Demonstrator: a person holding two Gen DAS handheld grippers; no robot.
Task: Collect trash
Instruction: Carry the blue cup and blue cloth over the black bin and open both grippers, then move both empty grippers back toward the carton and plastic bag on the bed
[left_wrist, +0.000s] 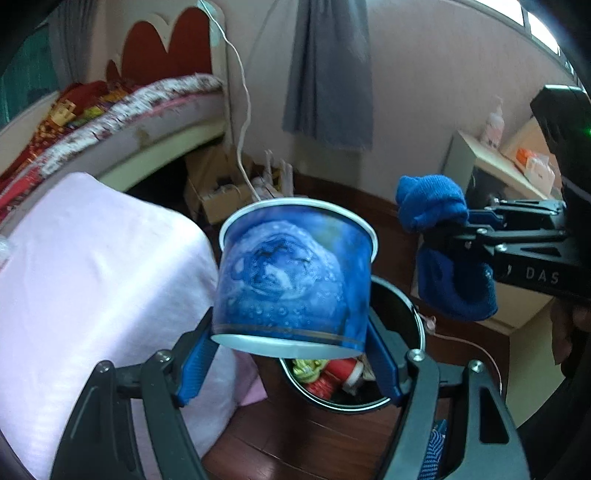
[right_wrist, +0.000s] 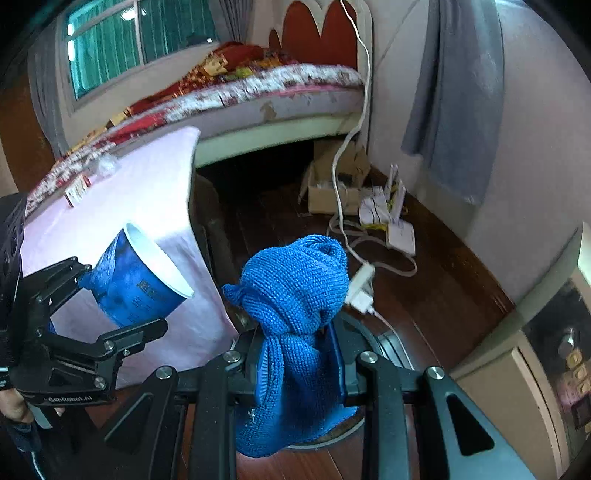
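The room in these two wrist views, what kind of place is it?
Most likely a home bedroom. A bed with a patterned cover stands against a red scalloped headboard, a grey curtain hangs on the wall, and cardboard boxes and a white cable clutter the wooden floor.
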